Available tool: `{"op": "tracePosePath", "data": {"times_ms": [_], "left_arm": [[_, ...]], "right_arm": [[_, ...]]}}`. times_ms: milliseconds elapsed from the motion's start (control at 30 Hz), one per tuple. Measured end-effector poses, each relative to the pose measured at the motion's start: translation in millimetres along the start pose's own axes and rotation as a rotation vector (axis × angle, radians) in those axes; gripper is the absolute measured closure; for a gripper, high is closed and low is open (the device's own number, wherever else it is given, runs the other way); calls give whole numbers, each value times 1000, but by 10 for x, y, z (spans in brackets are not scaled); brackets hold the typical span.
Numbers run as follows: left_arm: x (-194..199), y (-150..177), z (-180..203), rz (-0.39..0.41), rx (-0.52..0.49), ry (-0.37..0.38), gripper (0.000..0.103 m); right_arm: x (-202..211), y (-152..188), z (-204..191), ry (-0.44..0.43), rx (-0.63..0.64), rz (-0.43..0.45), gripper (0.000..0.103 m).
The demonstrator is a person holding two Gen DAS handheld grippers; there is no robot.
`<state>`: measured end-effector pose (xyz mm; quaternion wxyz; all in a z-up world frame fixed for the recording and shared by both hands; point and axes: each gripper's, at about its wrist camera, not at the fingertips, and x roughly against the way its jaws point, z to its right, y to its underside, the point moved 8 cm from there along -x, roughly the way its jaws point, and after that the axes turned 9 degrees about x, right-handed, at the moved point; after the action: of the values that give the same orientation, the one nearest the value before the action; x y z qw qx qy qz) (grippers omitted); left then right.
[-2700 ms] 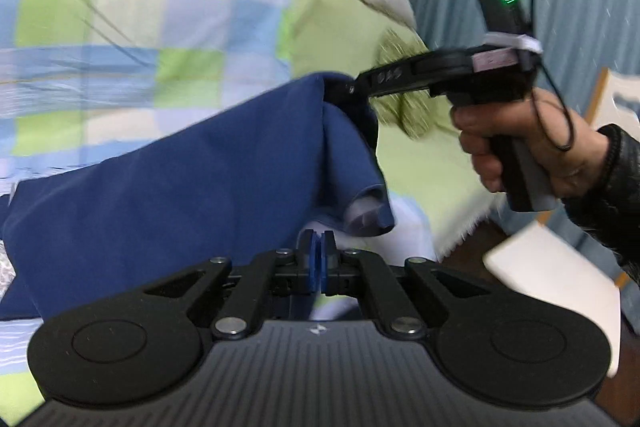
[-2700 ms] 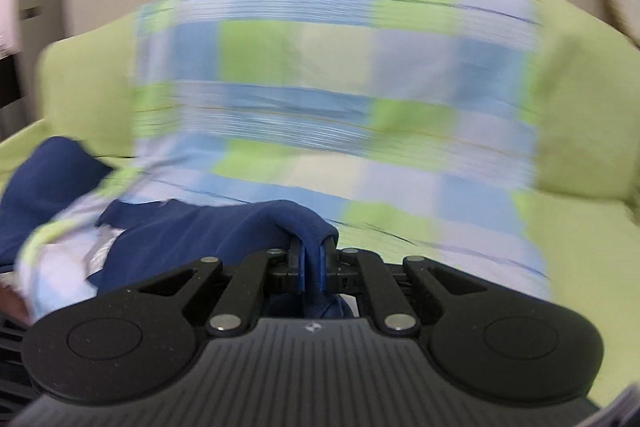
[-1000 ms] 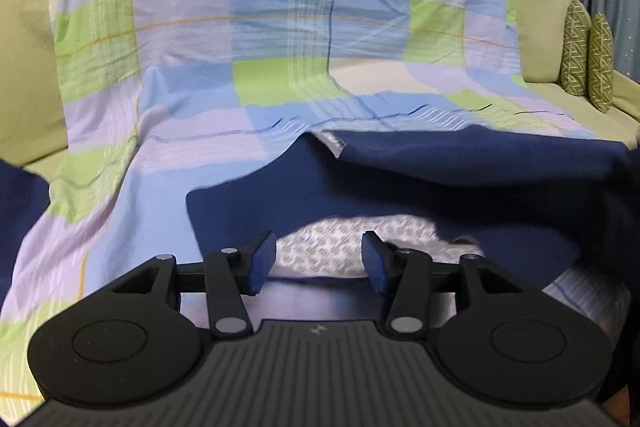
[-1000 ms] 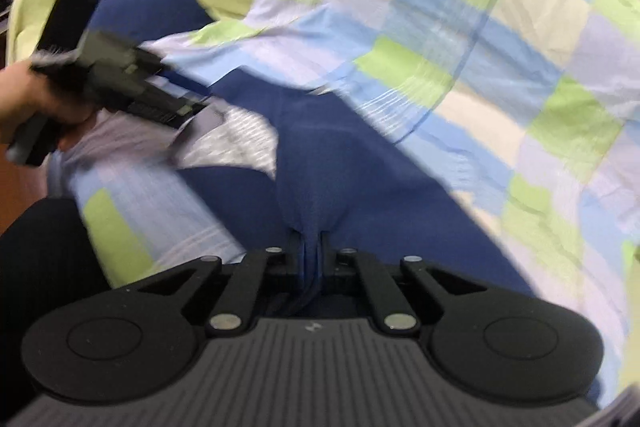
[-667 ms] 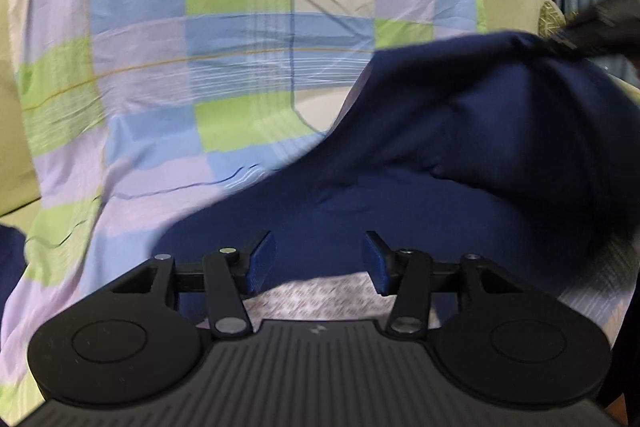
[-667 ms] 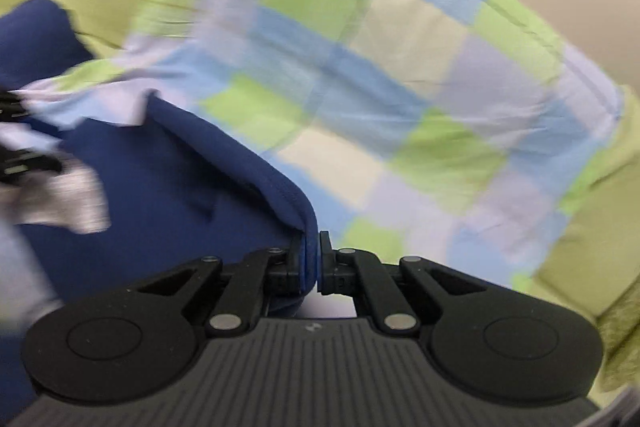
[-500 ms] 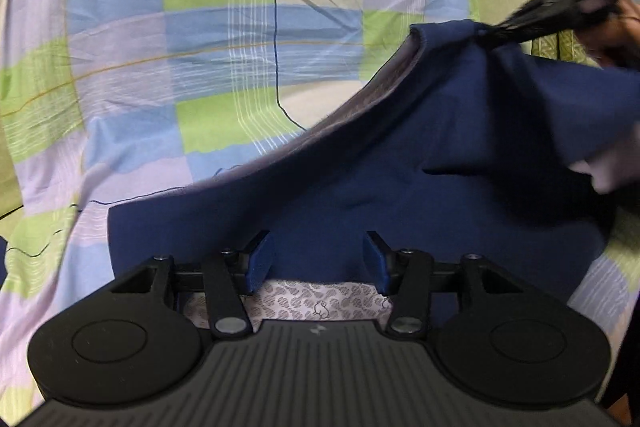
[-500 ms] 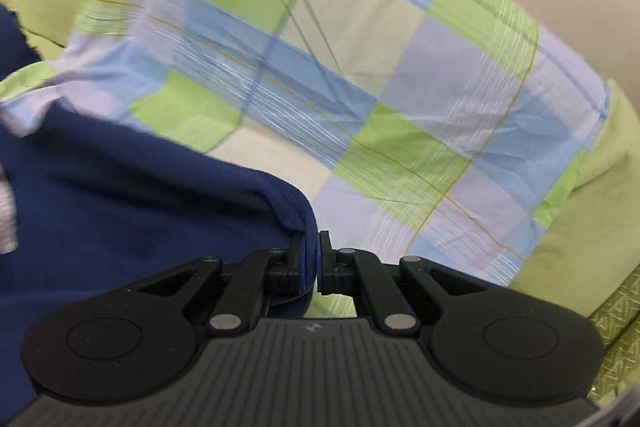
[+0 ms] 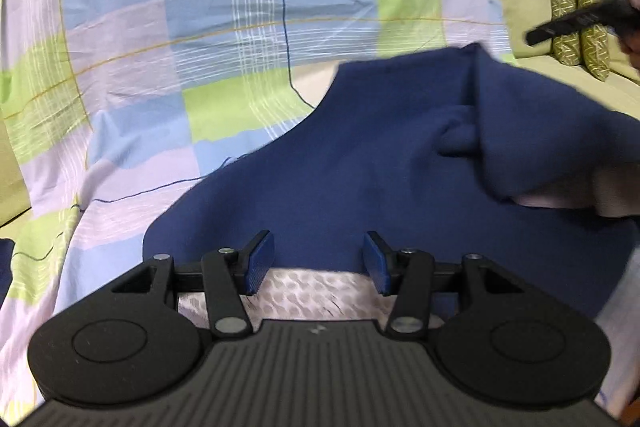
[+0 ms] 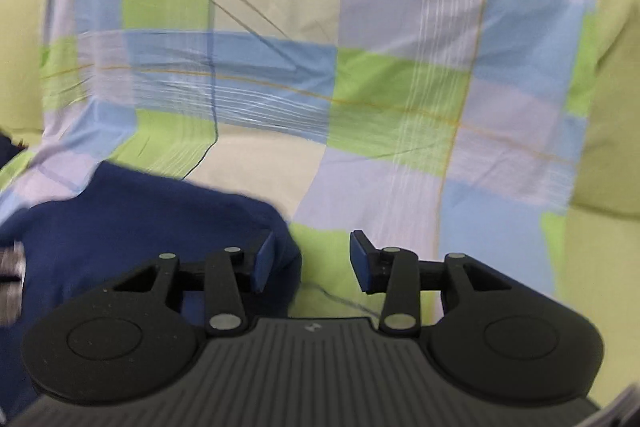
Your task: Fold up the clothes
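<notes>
A: Our right gripper [image 10: 310, 261] has just been opening, and the navy cloth [image 10: 132, 227] it had pinched a moment ago now slumps beside its nine-o'clock pad. The fold is laid.

B: Our left gripper [image 9: 318, 263] stands apart too, empty. The cloth spreads from there toward two o'clock over the checked sheet [image 9: 200, 47].

Navy garment [image 9: 392, 163]: soft matt knit cloth, pale patterned lining [image 9: 316, 287] showing at its near edge. Checked sheet [image 9: 240, 39]: thin, smooth woven cotton-like cloth, lightly creased. Sofa [image 10: 600, 267]: matt green upholstery. Left tool [image 9: 316, 263]: matt black plastic, ribbed housing, blue rubbery pads [image 9: 258, 263], dull metal rivets. Right tool [image 10: 306, 261]: same finish.
</notes>
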<state>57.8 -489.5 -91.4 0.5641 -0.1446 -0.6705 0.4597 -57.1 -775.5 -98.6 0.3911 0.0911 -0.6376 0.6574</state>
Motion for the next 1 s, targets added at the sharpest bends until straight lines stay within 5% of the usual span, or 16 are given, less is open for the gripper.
{"op": "tracePosePath", "data": {"times_ms": [100, 233, 500, 567, 633, 733, 1000], "left_arm": [[152, 67, 125, -2, 2, 23, 45], [294, 133, 268, -5, -5, 41, 44], [529, 456, 487, -38, -94, 84, 41], [500, 508, 511, -40, -129, 78, 41], [474, 520, 530, -33, -160, 75, 41], [428, 460, 528, -16, -187, 82, 41], [256, 176, 342, 25, -139, 59, 42]], "right_arm": [[581, 330, -220, -51, 64, 17, 62], [1064, 670, -776, -107, 190, 33, 32], [953, 962, -1610, 16, 598, -23, 32], [838, 1003, -1636, 96, 698, -28, 41], [751, 996, -1512, 136, 695, -67, 93], [920, 791, -1150, 118, 503, -64, 94], [915, 201, 187, 291, 272, -23, 99]]}}
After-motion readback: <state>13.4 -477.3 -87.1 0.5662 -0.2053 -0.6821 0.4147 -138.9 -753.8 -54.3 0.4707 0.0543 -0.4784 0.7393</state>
